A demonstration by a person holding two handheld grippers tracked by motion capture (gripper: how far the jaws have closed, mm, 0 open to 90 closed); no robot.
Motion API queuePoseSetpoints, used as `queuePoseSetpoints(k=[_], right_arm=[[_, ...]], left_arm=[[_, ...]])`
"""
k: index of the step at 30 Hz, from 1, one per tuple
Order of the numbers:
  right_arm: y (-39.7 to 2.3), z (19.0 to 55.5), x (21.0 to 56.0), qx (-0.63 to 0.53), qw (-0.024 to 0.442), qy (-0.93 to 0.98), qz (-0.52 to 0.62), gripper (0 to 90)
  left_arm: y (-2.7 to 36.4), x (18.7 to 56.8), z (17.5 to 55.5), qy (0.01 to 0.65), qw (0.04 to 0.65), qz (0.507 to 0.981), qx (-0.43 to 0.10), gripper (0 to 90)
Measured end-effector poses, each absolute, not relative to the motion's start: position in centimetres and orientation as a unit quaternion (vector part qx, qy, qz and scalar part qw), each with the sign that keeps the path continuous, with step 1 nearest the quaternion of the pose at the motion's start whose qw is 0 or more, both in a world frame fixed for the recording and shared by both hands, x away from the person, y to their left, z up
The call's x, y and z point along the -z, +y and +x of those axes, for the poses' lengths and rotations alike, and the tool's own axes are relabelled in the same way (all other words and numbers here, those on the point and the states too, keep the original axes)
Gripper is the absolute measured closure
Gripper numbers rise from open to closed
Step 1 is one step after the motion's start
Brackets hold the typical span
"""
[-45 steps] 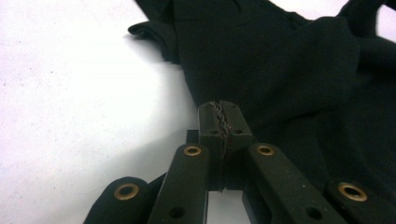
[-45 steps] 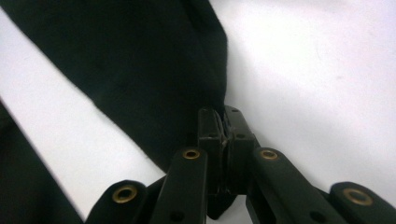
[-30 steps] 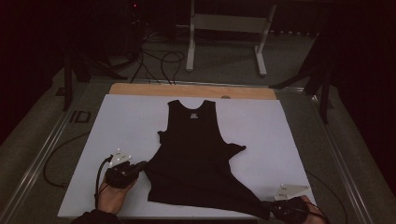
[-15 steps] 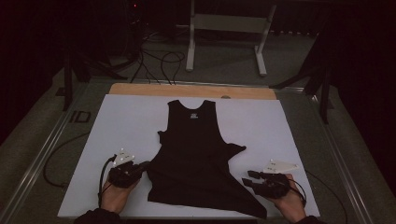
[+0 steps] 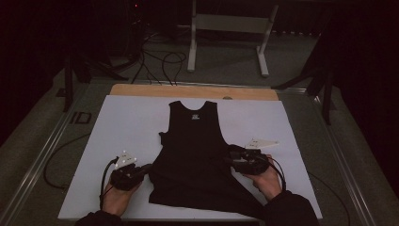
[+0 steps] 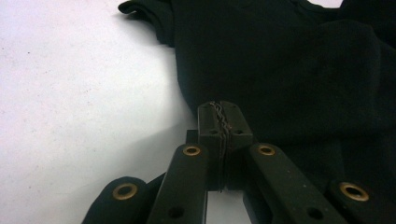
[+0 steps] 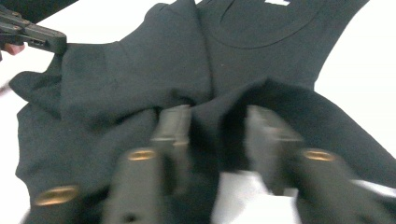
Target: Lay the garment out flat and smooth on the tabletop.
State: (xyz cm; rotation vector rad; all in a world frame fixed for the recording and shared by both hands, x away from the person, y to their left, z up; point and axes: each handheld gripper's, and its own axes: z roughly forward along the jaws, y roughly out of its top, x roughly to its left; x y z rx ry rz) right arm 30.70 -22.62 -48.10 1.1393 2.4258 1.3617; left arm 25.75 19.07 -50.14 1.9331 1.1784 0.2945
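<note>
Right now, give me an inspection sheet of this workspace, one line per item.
Surface: white sheet over the table, a wooden strip bare at its far edge.
Job's things: black sleeveless top lying neck away from the person, lower part rumpled.
Clutter: nothing seen on the sheet.
Grippers: left gripper at the top's left edge, jaws together; in the left gripper view cloth between them cannot be confirmed. Right gripper at the top's right edge, jaws apart, cloth bunched between them in the right gripper view.
Cables: one trails from each gripper; more lie on the floor beyond the table.
Surroundings: dark room, white metal stand behind.
</note>
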Motion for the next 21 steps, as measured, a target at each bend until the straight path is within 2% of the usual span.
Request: queuePoseSetpoints(k=[2, 4, 12, 21], right_arm=[[-22.5, 30.8, 48.3, -0.448, 0.066, 0.807, 0.379, 80.6], [-22.6, 30.6, 48.3, -0.437, 0.071, 0.811, 0.383, 88.4], [-24.8, 28.0, 47.7, -0.415, 0.096, 0.82, 0.383, 89.2], [-28.6, 24.8, 48.3, -0.392, 0.096, 0.81, 0.425, 89.2]], left_arm=[[19.1, 50.0, 25.5, 0.467, 0.419, 0.77, -0.115, 89.0], [19.2, 49.9, 25.1, 0.467, 0.423, 0.768, -0.112, 89.0], [19.2, 49.4, 23.1, 0.455, 0.431, 0.772, -0.104, 89.0], [19.7, 48.8, 19.4, 0.444, 0.442, 0.774, -0.092, 89.0]])
